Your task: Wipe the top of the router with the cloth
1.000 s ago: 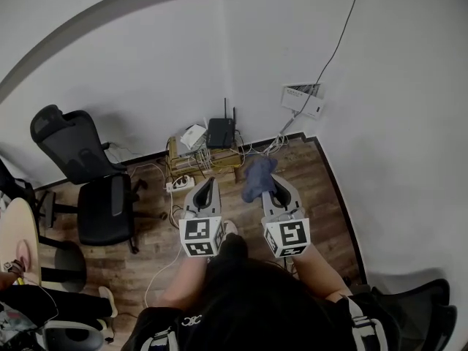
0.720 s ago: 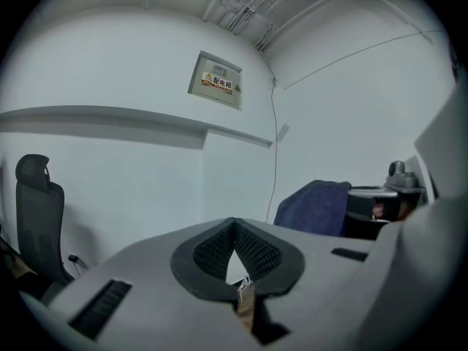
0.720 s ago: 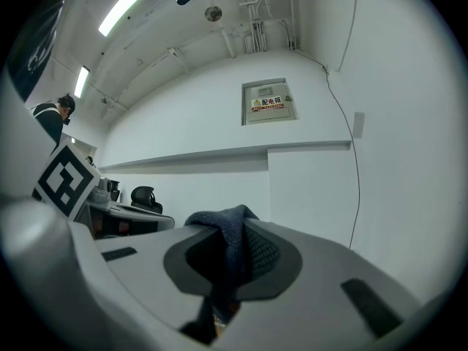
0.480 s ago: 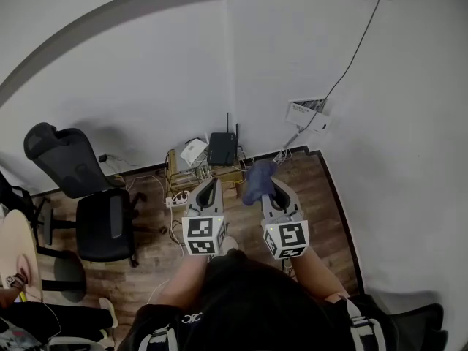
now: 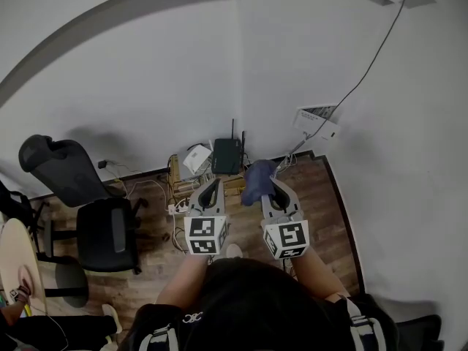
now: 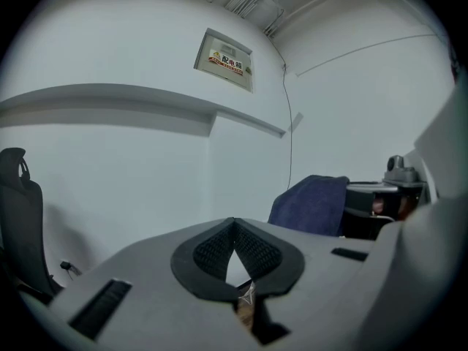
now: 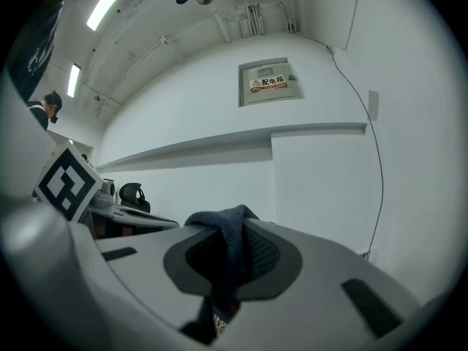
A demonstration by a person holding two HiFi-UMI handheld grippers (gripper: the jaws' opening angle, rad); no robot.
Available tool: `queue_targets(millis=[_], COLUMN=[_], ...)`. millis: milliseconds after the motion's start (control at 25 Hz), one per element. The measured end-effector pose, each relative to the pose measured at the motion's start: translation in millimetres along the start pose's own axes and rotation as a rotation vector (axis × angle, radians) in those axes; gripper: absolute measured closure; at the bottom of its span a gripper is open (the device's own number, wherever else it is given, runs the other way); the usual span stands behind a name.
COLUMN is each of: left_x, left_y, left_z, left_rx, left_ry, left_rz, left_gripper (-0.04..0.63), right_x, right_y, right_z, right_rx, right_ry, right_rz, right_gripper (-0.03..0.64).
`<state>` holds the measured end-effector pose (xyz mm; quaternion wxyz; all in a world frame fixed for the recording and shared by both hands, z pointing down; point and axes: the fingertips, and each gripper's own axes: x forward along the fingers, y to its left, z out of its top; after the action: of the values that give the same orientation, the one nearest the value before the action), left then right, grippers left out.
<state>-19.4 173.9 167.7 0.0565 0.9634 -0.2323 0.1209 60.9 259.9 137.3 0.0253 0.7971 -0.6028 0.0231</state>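
Observation:
The black router (image 5: 227, 156) with two upright antennas sits on a low wooden stand (image 5: 232, 181) in the corner of the room. My right gripper (image 5: 268, 186) is shut on a dark blue cloth (image 5: 256, 175), which bunches over its tips just short of the router. In the right gripper view the cloth (image 7: 225, 234) is pinched between the jaws of the right gripper (image 7: 232, 221). My left gripper (image 5: 211, 183) is shut and holds nothing, level with the right one. In the left gripper view the left gripper (image 6: 234, 223) points at the wall, with the cloth (image 6: 313, 205) to its right.
A white device (image 5: 195, 158) lies left of the router among cables. A power strip (image 5: 178, 208) lies on the wood floor. A black office chair (image 5: 91, 210) stands at the left. A white wall box (image 5: 317, 121) hangs on the right wall.
The router and corner have drawn nearer to both grippers in the head view. The grippers keep their pose, with the cloth still held.

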Motion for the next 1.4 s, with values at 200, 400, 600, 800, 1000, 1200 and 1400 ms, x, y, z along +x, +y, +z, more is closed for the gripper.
queue_targets(millis=[200, 400, 600, 800, 1000, 1200, 1400], left_x=[24.0, 43.8, 56.6, 64.7, 81.3, 106.7, 141.8], left_y=[26.0, 51.3, 69.5, 79.3, 96.8, 108.2, 113.5], left_z=[4.2, 7.1, -1.3, -10.3, -9.2, -3.9, 3.1], left_rx=[-0.018, -0.040, -0.063, -0.066, -0.070, -0.063, -0.080], left_ry=[-0.011, -0.023, -0.003, 0.024, 0.029, 0.033, 0.034], left_rz=[-0.013, -0.025, -0.030, -0.038, -0.006, 0.015, 0.044], left_gripper=[0.595, 0.595, 0.595, 0.595, 0.595, 0.595, 0.595], right_x=[35.5, 69.1, 91.5, 111.7, 140.6, 173.8, 209.0], right_y=[1.1, 4.7, 9.5, 12.2, 9.9, -1.0, -22.3], right_z=[-0.6, 2.3, -0.1, -4.9, -3.6, -5.4, -10.0], right_rx=[-0.029, -0.057, -0.058, -0.059, -0.066, -0.068, -0.072], right_ry=[0.016, 0.014, 0.019, 0.017, 0.001, 0.002, 0.006], right_rz=[-0.010, -0.020, -0.022, -0.010, 0.024, 0.065, 0.122], right_gripper=[0.600, 0.600, 0.600, 0.600, 0.600, 0.600, 0.600])
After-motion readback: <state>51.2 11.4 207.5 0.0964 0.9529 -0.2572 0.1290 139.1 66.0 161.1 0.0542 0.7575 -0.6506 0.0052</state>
